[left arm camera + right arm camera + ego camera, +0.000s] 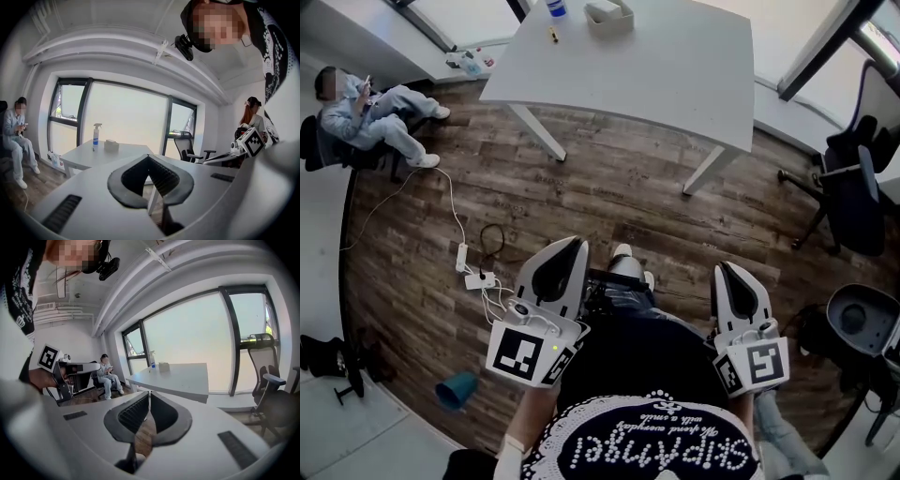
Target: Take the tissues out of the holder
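Left gripper (148, 157): jaws closed tip to tip, nothing held. Right gripper (149, 393): jaws closed, nothing held. The tissue holder (609, 17) stands well ahead of both grippers on the white table (675, 75), near a spray bottle (95, 137).

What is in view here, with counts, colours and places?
table: one, white, far end of the wood floor
tissue holder: one, pale, on the table's far edge
spray bottle: one, white and blue, on the table left of the holder
seated person: one, light clothes, far left
power strip: one, white, on the floor, with cables
teal thing: one, on the floor, lower left
chairs: at least two, dark, right side
left gripper: one, white, shut, empty
right gripper: one, white, shut, empty
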`<state>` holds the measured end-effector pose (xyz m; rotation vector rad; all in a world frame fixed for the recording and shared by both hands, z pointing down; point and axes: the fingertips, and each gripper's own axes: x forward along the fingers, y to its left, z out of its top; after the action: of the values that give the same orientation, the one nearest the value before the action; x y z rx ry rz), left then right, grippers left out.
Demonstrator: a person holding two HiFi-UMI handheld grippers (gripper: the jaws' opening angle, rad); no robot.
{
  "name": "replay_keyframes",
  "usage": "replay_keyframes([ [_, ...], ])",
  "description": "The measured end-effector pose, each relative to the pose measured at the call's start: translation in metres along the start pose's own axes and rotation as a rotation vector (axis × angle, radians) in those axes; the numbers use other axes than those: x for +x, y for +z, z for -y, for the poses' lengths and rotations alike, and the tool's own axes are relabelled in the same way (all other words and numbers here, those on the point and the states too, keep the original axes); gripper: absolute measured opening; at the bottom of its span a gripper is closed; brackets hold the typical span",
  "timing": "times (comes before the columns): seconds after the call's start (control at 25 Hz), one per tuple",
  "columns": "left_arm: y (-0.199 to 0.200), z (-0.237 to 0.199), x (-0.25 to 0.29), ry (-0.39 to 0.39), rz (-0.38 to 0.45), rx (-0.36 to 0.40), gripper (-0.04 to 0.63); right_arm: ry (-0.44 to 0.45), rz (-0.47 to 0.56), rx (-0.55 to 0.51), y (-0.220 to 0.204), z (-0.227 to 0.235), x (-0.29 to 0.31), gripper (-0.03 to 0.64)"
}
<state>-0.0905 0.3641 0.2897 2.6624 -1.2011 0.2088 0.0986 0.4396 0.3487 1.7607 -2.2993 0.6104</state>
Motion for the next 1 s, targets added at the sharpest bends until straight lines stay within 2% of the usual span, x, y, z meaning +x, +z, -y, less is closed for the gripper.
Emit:
replay_keyframes([
  [0.32, 0.006, -0.031, 0.030, -0.025, -0.017, -0.013, 0.002, -0.041, -0.026, 0.005, 0.011, 0.007, 0.033, 0.024],
  [1.0, 0.032, -0.095, 0.087, -0.104, -0.013, -0.021, 0.002, -0.120, -0.012, 0.024, 0.052, 0.007, 0.103, 0.024],
])
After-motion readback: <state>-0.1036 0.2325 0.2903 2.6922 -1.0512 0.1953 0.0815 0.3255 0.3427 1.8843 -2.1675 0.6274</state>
